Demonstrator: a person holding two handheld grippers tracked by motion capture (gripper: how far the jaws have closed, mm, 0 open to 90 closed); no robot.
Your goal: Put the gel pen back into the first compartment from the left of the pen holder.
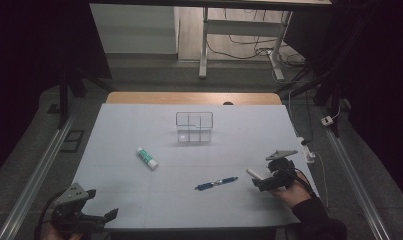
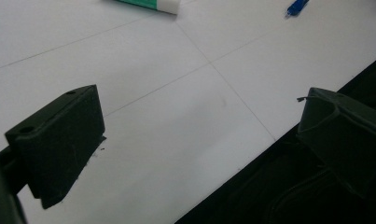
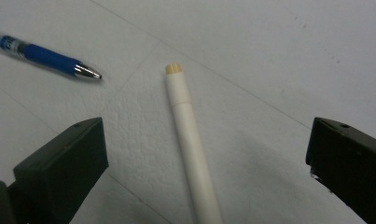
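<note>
The table [image 1: 139, 190] under me is covered in a pale white sheet crossed by thin lines, with a strip of wood showing at its far edge. Beyond it the room is dim: a grey floor, a desk frame with trailing cables at 12 o'clock, metal rails down both sides.

My right gripper [image 1: 261, 181] sits at about 4 o'clock on the table, its fingers [image 3: 64, 163] spread wide to either side of the white marker [image 3: 190, 144], which lies flat between them, touching neither. The blue pen [image 1: 217, 182] lies just beside it toward 9 o'clock.

My left gripper [image 1: 101, 216] hangs at 7 o'clock over the near edge, fingers apart and holding nothing.

A glue stick [image 1: 147, 158] lies left of centre, and a clear divided organizer [image 1: 194, 127] stands toward 12 o'clock.

The marker's lower end runs out of the right gripper view. The organizer's walls are faint, and I cannot make out its compartments clearly.
</note>
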